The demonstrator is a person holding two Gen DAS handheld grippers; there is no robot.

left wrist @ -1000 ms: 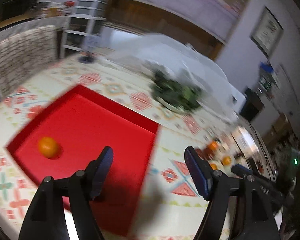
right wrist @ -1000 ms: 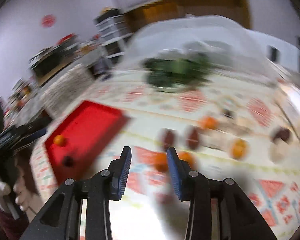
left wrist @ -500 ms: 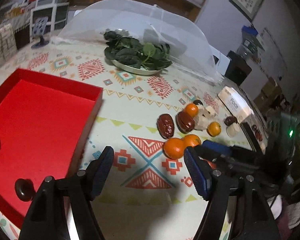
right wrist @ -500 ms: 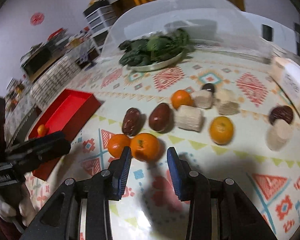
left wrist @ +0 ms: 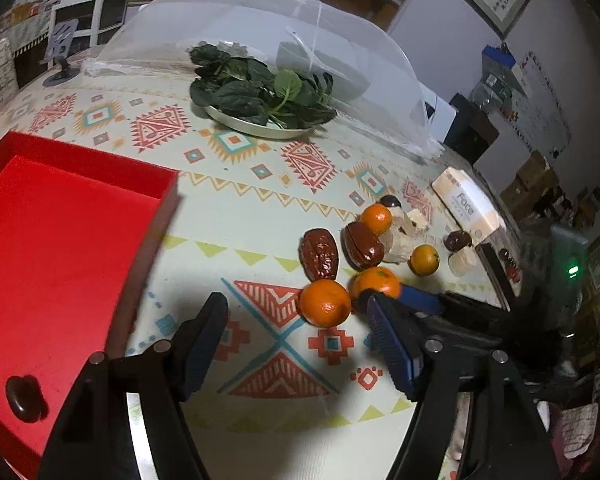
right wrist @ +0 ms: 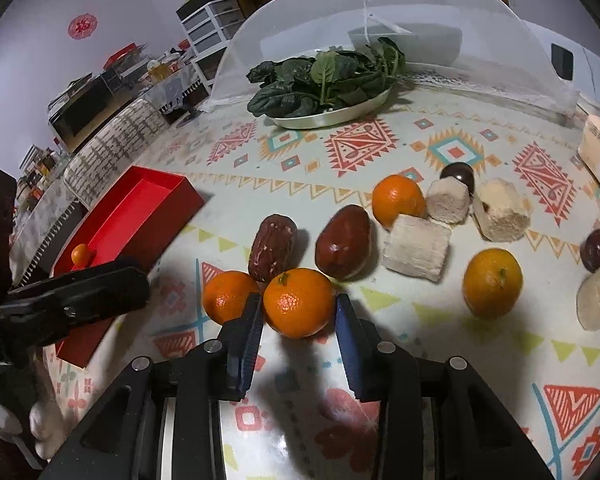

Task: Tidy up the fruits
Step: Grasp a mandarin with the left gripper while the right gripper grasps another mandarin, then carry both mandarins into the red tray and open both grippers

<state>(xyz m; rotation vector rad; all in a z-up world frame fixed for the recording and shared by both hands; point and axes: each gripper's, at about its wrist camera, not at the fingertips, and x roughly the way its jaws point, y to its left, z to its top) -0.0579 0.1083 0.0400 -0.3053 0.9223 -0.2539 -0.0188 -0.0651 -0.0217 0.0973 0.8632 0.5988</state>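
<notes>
Patterned tabletop [right wrist: 452, 152]; mesh food cover [right wrist: 420, 16], spinach plate [right wrist: 332, 116] behind. Right hand-held gripper [right wrist: 296, 312] low, fingers spread either side of tangerine [right wrist: 298, 302], not clamped. Left hand-held gripper [left wrist: 296, 320] released, hovering beside red tray [left wrist: 60, 248].

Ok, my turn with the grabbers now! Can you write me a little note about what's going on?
Right gripper: open, its fingers on either side of a mandarin, not yet squeezing.
Left gripper: open and empty, above the tablecloth beside the red tray.
Done: one small orange fruit and one dark fruit lie in the tray.
Left: three more mandarins, the red dates and the other bits on the table still need sorting. Probably close on this mandarin first.
</notes>
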